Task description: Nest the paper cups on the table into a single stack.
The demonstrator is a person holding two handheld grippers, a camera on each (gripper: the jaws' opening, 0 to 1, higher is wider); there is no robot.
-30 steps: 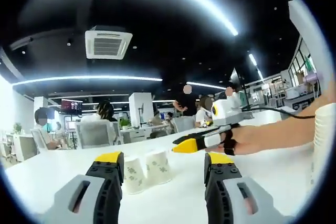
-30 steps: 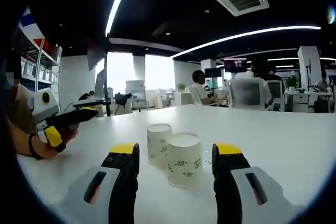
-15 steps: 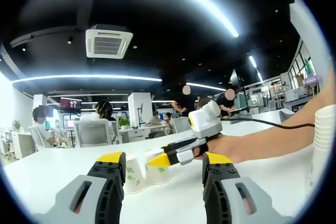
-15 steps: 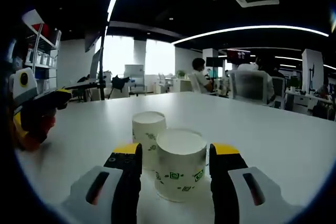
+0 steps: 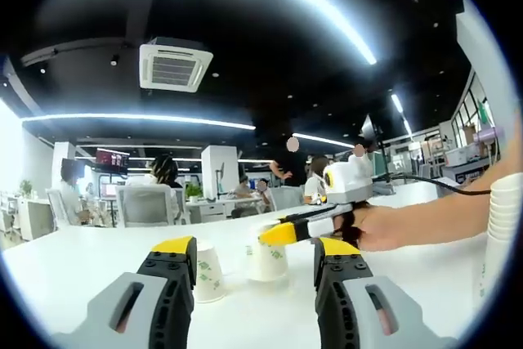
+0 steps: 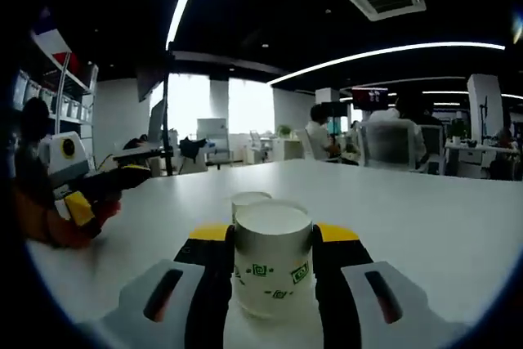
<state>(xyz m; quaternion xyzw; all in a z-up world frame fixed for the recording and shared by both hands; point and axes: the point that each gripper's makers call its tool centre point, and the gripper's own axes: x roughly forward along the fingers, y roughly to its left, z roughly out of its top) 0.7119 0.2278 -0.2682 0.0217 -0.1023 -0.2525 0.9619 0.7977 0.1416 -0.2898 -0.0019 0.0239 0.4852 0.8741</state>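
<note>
My right gripper (image 6: 272, 234) is shut on an upside-down white paper cup with a green print (image 6: 272, 271), one jaw on each side of it. A second upside-down cup (image 6: 249, 199) stands just behind it on the white table (image 6: 425, 226). From the left gripper view, the right gripper (image 5: 282, 233) comes in from the right in a person's hand and grips the held cup (image 5: 268, 261). The other cup (image 5: 208, 271) stands to its left. My left gripper (image 5: 255, 246) is open above the table, short of both cups, with nothing between its jaws. I cannot tell whether the held cup is off the table.
A tall stack of white cups (image 5: 502, 234) stands at the right edge of the left gripper view. A cable (image 5: 433, 190) trails from the right gripper. The left gripper (image 6: 114, 185) sits far left in the right gripper view. Office chairs, desks and several people lie beyond the table.
My right gripper moved up to the nearer cup and shut on it; a second ago its jaws stood open around it. The left gripper has stayed open and nearly still.
</note>
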